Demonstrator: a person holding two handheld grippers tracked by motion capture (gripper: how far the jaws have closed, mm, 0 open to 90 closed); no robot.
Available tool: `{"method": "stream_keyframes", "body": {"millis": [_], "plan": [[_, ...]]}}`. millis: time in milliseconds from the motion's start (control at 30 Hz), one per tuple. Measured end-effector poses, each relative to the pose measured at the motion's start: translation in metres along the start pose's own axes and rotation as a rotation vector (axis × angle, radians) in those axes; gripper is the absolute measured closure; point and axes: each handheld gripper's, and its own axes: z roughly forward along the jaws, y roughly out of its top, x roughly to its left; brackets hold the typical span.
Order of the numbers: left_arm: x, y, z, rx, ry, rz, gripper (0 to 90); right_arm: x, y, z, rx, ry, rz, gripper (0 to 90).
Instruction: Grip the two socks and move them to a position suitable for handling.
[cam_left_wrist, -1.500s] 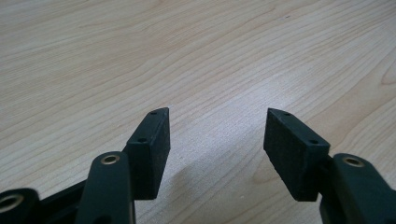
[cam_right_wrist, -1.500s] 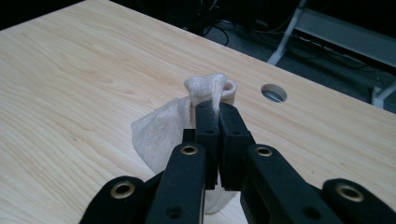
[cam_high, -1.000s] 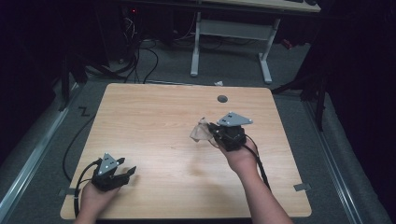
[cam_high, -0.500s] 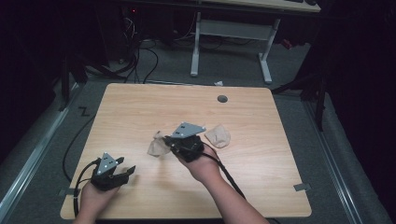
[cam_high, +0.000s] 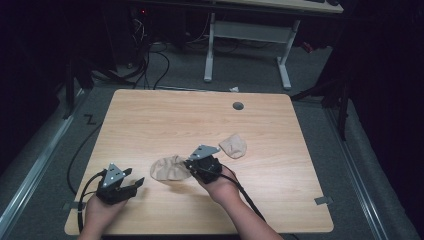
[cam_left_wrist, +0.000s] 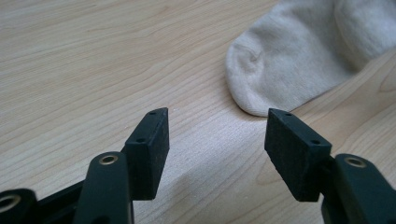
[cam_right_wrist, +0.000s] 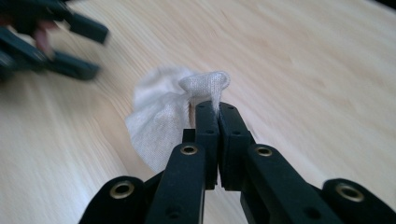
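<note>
My right gripper (cam_high: 189, 166) (cam_right_wrist: 213, 105) is shut on a beige sock (cam_high: 169, 167) (cam_right_wrist: 161, 116); a fold of its cloth is pinched between the jaws and the rest lies on the wooden table (cam_high: 150, 120). A second beige sock (cam_high: 233, 145) lies crumpled to the right, behind that hand. My left gripper (cam_high: 134, 183) (cam_left_wrist: 215, 133) rests near the front left corner, open, nothing between its jaws. In the left gripper view the toe of the held sock (cam_left_wrist: 299, 60) lies just beyond its fingertips.
A round cable hole (cam_high: 238, 106) sits near the table's far edge. Cables trail from both grippers over the front edge. Behind the table stand a white desk frame (cam_high: 247, 37) and loose cords on the floor.
The right hand has carried its sock leftward and down from the table's right middle to the front centre, where the sock now touches the tabletop. The second sock stayed behind. The left hand held still.
</note>
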Motion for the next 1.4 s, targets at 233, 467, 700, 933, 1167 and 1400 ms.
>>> {"method": "stream_keyframes", "body": {"millis": [233, 467, 700, 933, 1167, 1400], "plan": [[-0.004, 0.001, 0.002, 0.007, -0.005, 0.005, 41.0, -0.017, -0.044, 0.0, 0.058, -0.014, 0.077, 88.6], [-0.013, 0.006, 0.007, 0.003, -0.051, -0.003, 43.1, -0.024, -0.072, -0.002, 0.076, -0.031, 0.123, 88.5], [-0.041, 0.04, 0.041, 0.028, -0.105, 0.027, 46.0, -0.028, -0.088, -0.005, 0.078, -0.05, 0.147, 88.2], [-0.049, 0.047, 0.076, 0.113, -0.133, -0.003, 76.8, -0.033, -0.094, -0.01, 0.073, -0.075, 0.154, 87.9], [-0.065, 0.037, 0.058, 0.11, -0.131, 0.048, 85.7, -0.033, -0.1, -0.014, 0.064, -0.09, 0.142, 86.4], [-0.067, 0.027, 0.04, 0.097, -0.114, 0.043, 68.4, -0.03, -0.101, -0.022, 0.041, -0.092, 0.147, 79.0]]}}
